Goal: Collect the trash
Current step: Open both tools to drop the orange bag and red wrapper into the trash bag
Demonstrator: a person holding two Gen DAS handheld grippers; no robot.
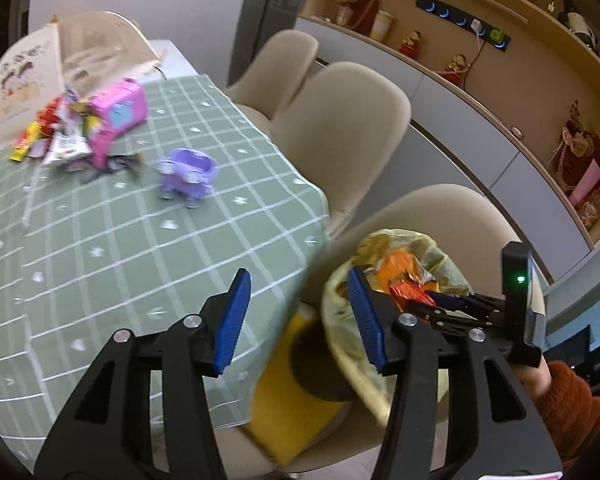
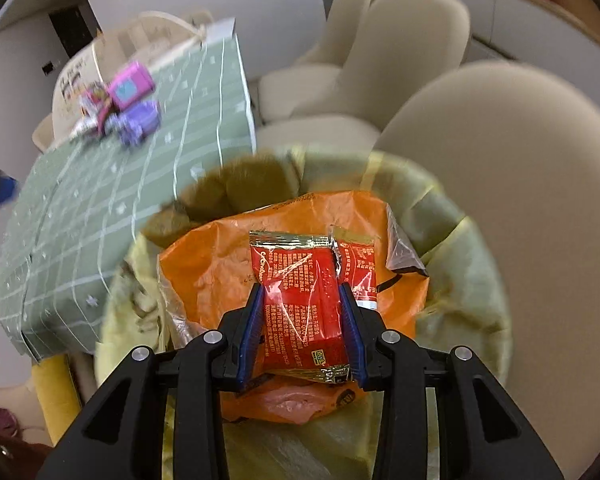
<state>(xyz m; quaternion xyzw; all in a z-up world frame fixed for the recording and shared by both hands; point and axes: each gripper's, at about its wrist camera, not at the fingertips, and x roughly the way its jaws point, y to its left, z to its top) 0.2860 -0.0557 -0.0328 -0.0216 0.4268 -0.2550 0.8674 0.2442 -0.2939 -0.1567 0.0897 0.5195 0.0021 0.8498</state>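
Note:
My right gripper [image 2: 303, 308] is shut on a red snack wrapper [image 2: 300, 280] and holds it just above a bin lined with a yellowish bag [image 2: 460, 280]. An orange plastic bag [image 2: 212, 272] lies in the bin under the wrapper. My left gripper [image 1: 296, 312] is open and empty, over the table's edge beside the bin [image 1: 380, 364]. The right gripper [image 1: 460, 304] shows there over the bin. A pile of wrappers [image 1: 56, 132] lies far off on the green checked tablecloth [image 1: 120, 260].
A pink toy box [image 1: 120, 108] and a purple toy [image 1: 188, 176] sit by the wrapper pile. Beige chairs [image 1: 340, 128] stand along the table's right side. A cloth bag [image 1: 24, 76] stands at the far end. A yellow object [image 1: 284, 412] lies below the bin.

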